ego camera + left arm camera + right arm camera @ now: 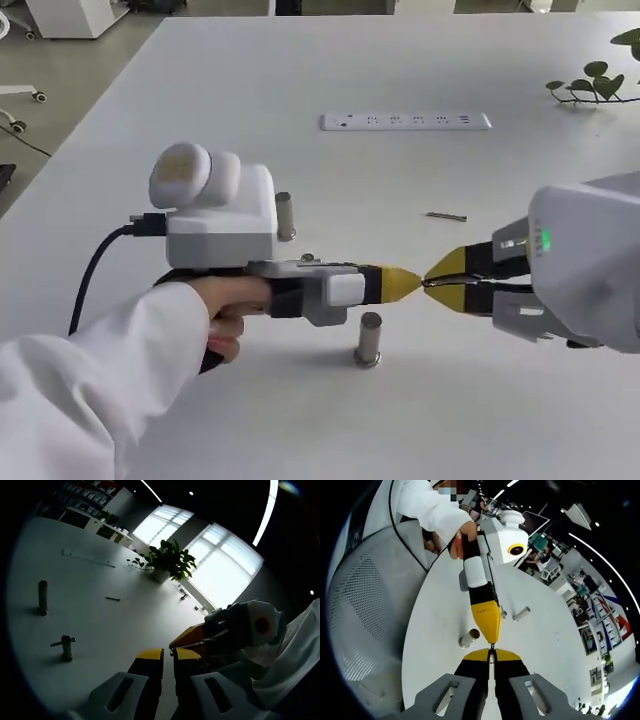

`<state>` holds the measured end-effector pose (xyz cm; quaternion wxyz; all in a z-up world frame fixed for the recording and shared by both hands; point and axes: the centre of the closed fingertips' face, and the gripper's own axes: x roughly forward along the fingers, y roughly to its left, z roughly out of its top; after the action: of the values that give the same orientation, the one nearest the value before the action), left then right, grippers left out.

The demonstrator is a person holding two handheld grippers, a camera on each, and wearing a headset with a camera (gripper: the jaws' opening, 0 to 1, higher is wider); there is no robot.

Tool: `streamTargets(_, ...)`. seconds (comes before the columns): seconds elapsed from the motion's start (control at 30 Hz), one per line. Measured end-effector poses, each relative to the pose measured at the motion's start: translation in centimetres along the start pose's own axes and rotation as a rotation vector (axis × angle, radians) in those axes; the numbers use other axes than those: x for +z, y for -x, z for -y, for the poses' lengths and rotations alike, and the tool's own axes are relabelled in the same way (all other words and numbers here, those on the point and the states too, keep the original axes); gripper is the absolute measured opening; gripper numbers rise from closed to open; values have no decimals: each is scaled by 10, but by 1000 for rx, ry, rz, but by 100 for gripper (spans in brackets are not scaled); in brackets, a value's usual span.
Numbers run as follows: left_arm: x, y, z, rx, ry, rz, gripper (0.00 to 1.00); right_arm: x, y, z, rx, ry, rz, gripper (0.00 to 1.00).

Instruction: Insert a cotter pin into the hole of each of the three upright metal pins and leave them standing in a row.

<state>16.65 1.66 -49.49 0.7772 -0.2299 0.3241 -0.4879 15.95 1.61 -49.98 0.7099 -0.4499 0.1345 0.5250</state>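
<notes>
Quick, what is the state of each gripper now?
Left gripper: shut, tip at the cotter pin; grip cannot be told.
Right gripper: shut on the cotter pin.

light: bright, even overhead | glare: blown-out windows (pixel 220 565) | shadows: soft | edges: fisheye-bent — dark

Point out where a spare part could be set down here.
Bare: between the power strip and the loose cotter pin; also nearer than the front metal pin. Crowded: the middle, where left gripper and right gripper meet.
</notes>
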Motion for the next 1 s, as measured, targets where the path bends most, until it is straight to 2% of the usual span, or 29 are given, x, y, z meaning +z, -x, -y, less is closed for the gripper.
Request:
streamTargets(0.1, -4, -2, 2, -12, 14, -20, 4, 2, 0, -1, 2, 2, 5, 0)
streamTargets(0.43, -8, -1, 3, -22, 37, -39, 1, 3, -1, -6, 8, 4, 13, 0)
streamTargets(0.57, -12, 0, 1, -10, 59, -58, 1, 3, -4, -8, 10, 11, 7, 0)
streamTargets(0.77, -14, 1, 1, 9, 16, -53, 0, 3, -5, -9, 13, 16, 2, 0)
streamTargets(1.0, -15, 2, 0, 21, -3, -50, 0, 2, -6, -10, 18, 6, 3, 0)
